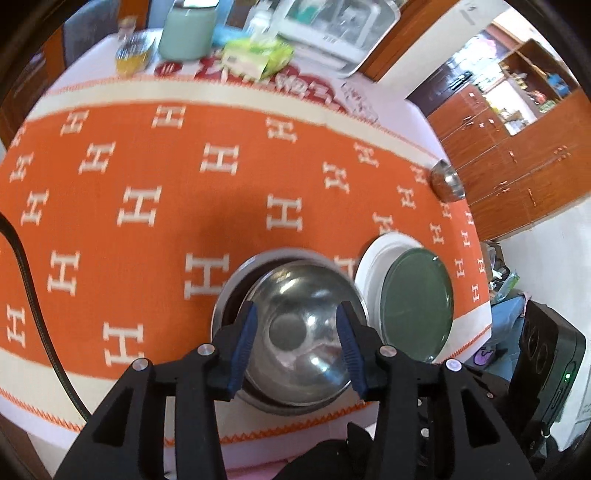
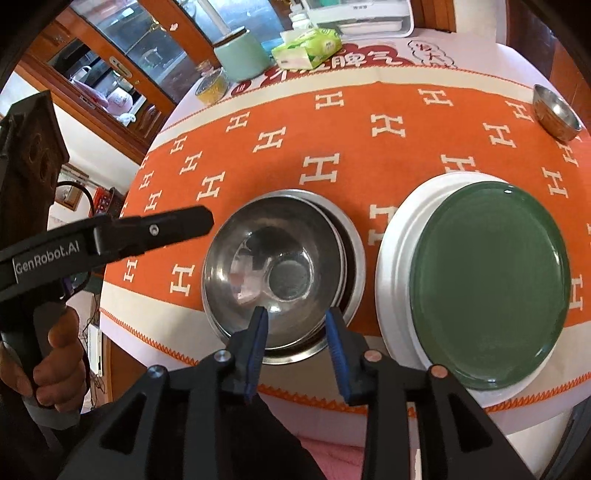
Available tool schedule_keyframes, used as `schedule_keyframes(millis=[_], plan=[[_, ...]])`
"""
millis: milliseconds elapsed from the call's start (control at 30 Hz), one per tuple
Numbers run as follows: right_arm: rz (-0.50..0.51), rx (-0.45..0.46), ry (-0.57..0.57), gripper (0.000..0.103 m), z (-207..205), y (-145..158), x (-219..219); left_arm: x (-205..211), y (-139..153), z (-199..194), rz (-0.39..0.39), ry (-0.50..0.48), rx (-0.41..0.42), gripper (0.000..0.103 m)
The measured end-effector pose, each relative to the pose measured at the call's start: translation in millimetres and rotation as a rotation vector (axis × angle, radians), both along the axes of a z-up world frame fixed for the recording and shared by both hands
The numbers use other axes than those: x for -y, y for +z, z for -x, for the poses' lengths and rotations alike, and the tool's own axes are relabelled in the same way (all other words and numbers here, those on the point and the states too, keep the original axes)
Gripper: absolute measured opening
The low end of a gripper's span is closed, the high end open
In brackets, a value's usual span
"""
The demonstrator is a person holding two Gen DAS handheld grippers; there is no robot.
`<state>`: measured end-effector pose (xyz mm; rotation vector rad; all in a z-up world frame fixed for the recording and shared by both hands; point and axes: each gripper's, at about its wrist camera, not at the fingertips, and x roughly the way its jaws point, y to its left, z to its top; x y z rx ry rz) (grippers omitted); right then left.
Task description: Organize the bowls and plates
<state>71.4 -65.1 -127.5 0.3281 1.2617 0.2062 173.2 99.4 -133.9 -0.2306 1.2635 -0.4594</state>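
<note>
Both wrist views look steeply down, close over the nested steel bowls (image 1: 295,332) (image 2: 273,266) and orange cloth (image 1: 147,206) (image 2: 369,147).

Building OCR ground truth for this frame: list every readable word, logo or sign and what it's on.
"GenRobot.AI": side of the left gripper, right wrist view.
"H", repeated white letter: orange table runner.
"脾气", large white characters, the rest hidden or blurred: red print on the tablecloth.
Tissue pack: print too small to read.
White appliance: label too small to read.
</note>
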Motion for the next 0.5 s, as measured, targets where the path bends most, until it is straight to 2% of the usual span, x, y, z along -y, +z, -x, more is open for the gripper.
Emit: schedule_keyframes(millis=[133,267,333,500], plan=[[0.030,0.082,-0.037,0.033,8,12,4,4,21,5,-0.002,-0.010,0.153,0.046],[0.043,0.170,-0.085,0.033,15,26,13,10,44,14,0.008,-0.030,0.305,0.056],[0.052,0.205,-0.104,0.033,17,31,16,15,54,19,-0.016,-0.037,0.384,0.063],[0.069,0.251,-0.119,0.033,17,39,28,31,68,25,-0.045,-0.047,0.454,0.066]])
